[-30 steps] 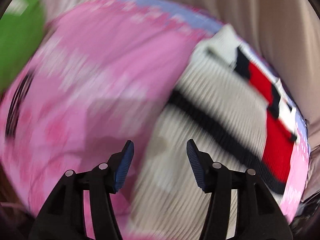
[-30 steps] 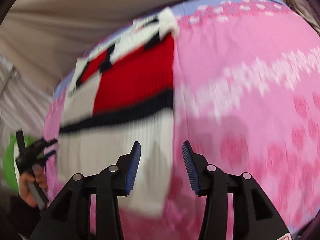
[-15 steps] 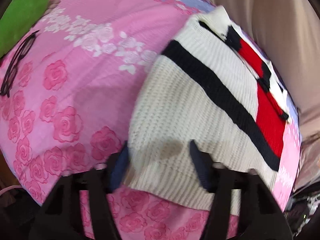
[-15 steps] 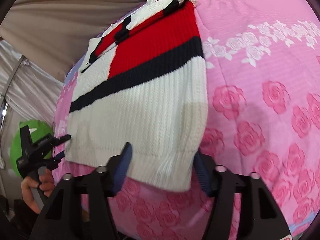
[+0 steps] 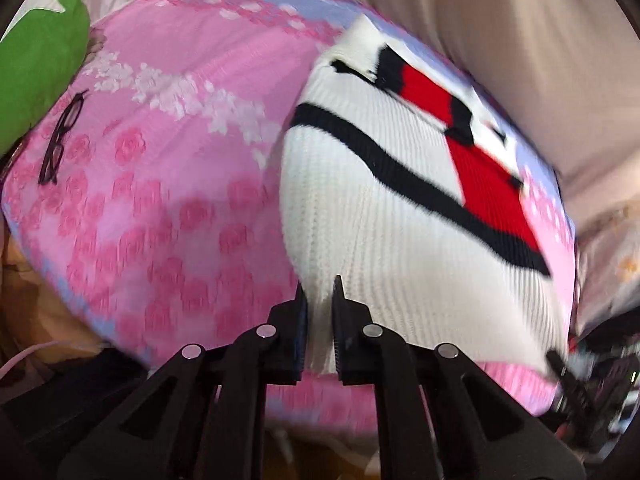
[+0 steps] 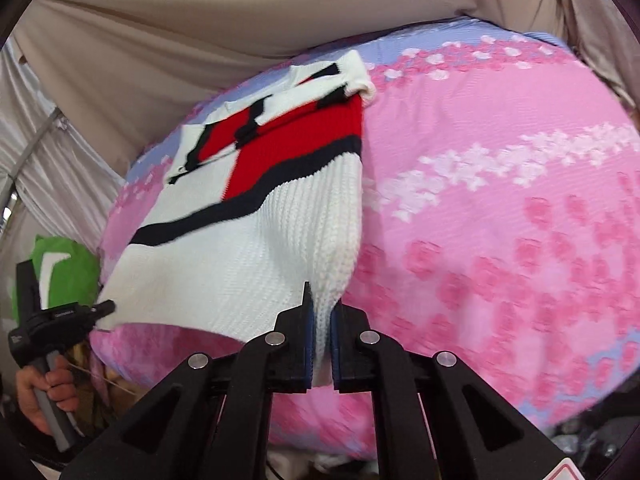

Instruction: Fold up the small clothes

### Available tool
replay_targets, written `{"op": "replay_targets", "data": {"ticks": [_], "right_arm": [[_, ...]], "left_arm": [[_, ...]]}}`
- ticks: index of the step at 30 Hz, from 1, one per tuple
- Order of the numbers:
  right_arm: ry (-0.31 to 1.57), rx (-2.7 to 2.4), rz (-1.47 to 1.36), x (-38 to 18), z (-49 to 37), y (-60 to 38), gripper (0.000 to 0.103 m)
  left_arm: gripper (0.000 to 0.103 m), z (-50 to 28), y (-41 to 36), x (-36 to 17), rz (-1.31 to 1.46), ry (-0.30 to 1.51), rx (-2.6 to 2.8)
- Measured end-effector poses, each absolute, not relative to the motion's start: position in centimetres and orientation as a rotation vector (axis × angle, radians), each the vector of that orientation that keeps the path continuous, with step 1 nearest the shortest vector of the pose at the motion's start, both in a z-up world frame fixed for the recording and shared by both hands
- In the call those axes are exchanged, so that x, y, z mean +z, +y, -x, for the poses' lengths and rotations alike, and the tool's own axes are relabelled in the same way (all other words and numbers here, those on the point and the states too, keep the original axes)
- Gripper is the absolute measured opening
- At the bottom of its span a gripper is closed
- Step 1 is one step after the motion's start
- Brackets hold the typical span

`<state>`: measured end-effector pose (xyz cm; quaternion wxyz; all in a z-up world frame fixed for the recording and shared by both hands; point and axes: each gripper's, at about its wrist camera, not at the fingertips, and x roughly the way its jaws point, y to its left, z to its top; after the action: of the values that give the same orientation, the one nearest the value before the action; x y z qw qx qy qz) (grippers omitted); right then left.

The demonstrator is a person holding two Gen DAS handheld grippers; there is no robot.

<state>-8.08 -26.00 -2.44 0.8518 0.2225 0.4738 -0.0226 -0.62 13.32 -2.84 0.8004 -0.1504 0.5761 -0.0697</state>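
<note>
A small white knit sweater (image 5: pixel 400 240) with a black stripe and red panels lies on a pink rose-print bedspread (image 5: pixel 168 208). My left gripper (image 5: pixel 319 304) is shut on the sweater's near left hem corner, with knit pinched between the jaws. My right gripper (image 6: pixel 320 312) is shut on the near right hem corner of the sweater (image 6: pixel 248 256). The near hem is lifted off the bedspread (image 6: pixel 500 240) between the two grippers. The left gripper also shows in the right wrist view (image 6: pixel 102 307), held by a hand.
A pair of black glasses (image 5: pixel 60 140) lies on the bedspread at the left. A green cushion (image 5: pixel 36 56) sits at the far left. Beige curtain fabric (image 6: pixel 200 40) hangs behind the bed. Dark clutter (image 5: pixel 592 400) lies past the bed's right edge.
Both grippers were open above the sweater's near hem. They have closed on its two near corners and raised the hem off the bedspread.
</note>
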Motion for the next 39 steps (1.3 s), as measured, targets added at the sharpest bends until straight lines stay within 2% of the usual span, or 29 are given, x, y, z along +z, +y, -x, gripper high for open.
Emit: {"op": "replay_targets", "data": {"ticks": [6, 11, 15, 20, 25, 31, 39], "right_arm": [[1.232, -0.033, -0.408, -4.4, 15.5, -27.0, 0.006], [1.370, 0.082, -0.330, -3.3, 19.7, -25.2, 0.006], [1.321, 0.083, -0.360, -0.7, 18.6, -26.4, 0.006], [1.032, 0.015, -0.550, 2.1, 11.5, -31.0, 0.006], [0.852, -0.043, -0.634, 0.6, 3.5, -33.0, 0.006], [0.769, -0.121, -0.652, -1.3, -4.5, -33.8, 0.006], [0.757, -0.202, -0.698, -4.3, -11.6, -35.6, 0.006]], "left_arm": [[0.009, 8.4, 12.1, -4.1, 0.195, 1.446, -0.259], [0.009, 11.6, 13.3, -0.8, 0.157, 1.419, -0.343], [0.009, 12.0, 12.3, 1.3, 0.116, 1.364, -0.392], [0.010, 3.8, 11.3, 2.9, 0.213, 1.146, -0.332], [0.010, -6.0, 8.7, 1.5, 0.217, 1.018, -0.257], [0.010, -15.4, 6.2, -1.2, 0.219, 0.980, -0.129], [0.010, -21.7, 4.8, -2.9, 0.223, 0.981, -0.046]]}}
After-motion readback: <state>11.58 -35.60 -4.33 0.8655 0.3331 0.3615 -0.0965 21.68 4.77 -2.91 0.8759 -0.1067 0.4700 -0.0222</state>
